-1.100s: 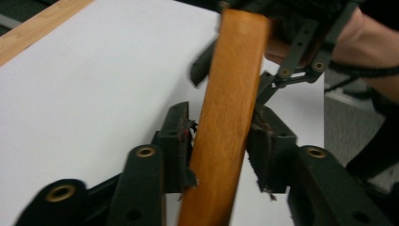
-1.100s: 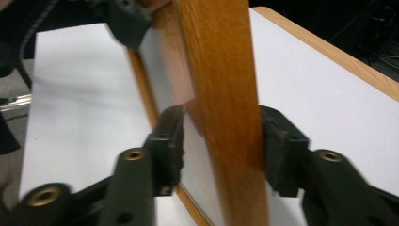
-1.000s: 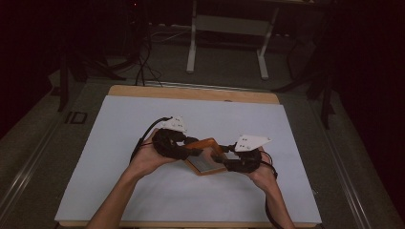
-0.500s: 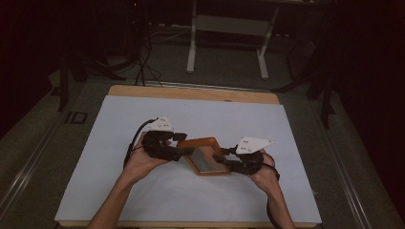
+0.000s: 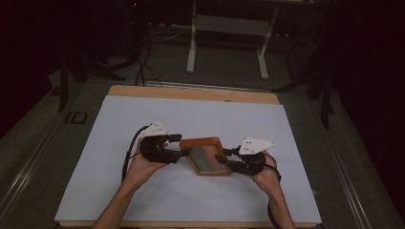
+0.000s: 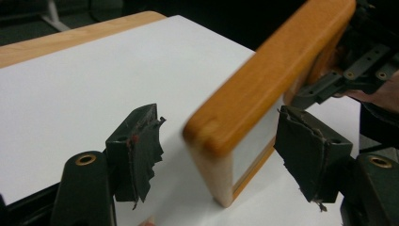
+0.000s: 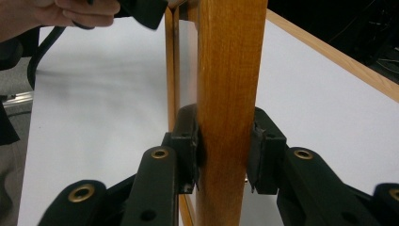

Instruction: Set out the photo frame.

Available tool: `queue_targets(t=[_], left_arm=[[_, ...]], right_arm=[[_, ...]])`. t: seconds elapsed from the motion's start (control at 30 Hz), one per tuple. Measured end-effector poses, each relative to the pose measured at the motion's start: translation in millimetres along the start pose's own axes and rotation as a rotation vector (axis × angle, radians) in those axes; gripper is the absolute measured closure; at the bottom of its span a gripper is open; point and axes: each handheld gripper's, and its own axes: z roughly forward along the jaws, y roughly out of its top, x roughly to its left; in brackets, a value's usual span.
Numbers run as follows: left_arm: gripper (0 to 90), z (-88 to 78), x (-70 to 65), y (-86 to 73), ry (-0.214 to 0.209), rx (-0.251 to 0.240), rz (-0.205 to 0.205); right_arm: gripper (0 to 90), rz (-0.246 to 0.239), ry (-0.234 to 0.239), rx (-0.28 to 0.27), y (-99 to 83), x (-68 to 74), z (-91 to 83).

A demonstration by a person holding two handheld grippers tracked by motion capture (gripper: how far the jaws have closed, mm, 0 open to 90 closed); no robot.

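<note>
1. The wooden frame [image 5: 206, 156] is in the middle of the white table cover [image 5: 119, 124], between the two grippers, and it seems to stand on its lower edge with a tilt.
2. The right gripper [image 7: 224, 150] holds the frame: in the right gripper view its two pads press on both sides of the wooden edge. I think this grip keeps the frame from falling while the other hand lets go.
3. The left gripper [image 6: 216, 160] has its jaws wide. They have just been opening, and in the left gripper view the corner of the frame is between the pads [image 6: 139, 146] but touches neither of them.
4. My guess is that the frame is being handed over, or put down, with one side free already.
5. In the high view the left hand [image 5: 143, 164] and the right hand [image 5: 265, 174] cover part of each gripper, so the contact is hard to read there.
6. Whether the inner panel is glass, mirror or board, I cannot tell; it looks grey from above and pale from close.
7. The frame is blurred in the left gripper view, and its bottom edge is cut off in the right gripper view.
8. The room behind the table is dark; a metal stand [image 5: 229, 33] is visible there.
</note>
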Motion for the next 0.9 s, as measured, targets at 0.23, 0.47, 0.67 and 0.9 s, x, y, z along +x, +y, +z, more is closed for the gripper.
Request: queue_targets(t=[0.23,0.47,0.67,0.9], left_arm=[[33.1,9.2,-6.4,-5.1,-0.008,0.025,0.011],[37.4,16.4,-6.2,-13.7,-0.012,0.054,0.008],[43.1,29.5,-5.8,-21.7,0.001,0.086,0.015],[47.5,44.5,-8.3,-29.7,0.023,0.128,0.025]], right_arm=[[67.8,0.026,-0.006,-0.005,-3.3,-3.0,-1.1],[67.5,0.053,-0.015,-0.008,-8.2,-5.4,-3.2],[67.4,0.058,-0.017,-0.012,-9.7,-6.1,-3.6],[67.5,0.06,-0.015,-0.012,-10.9,-6.2,-4.5]])
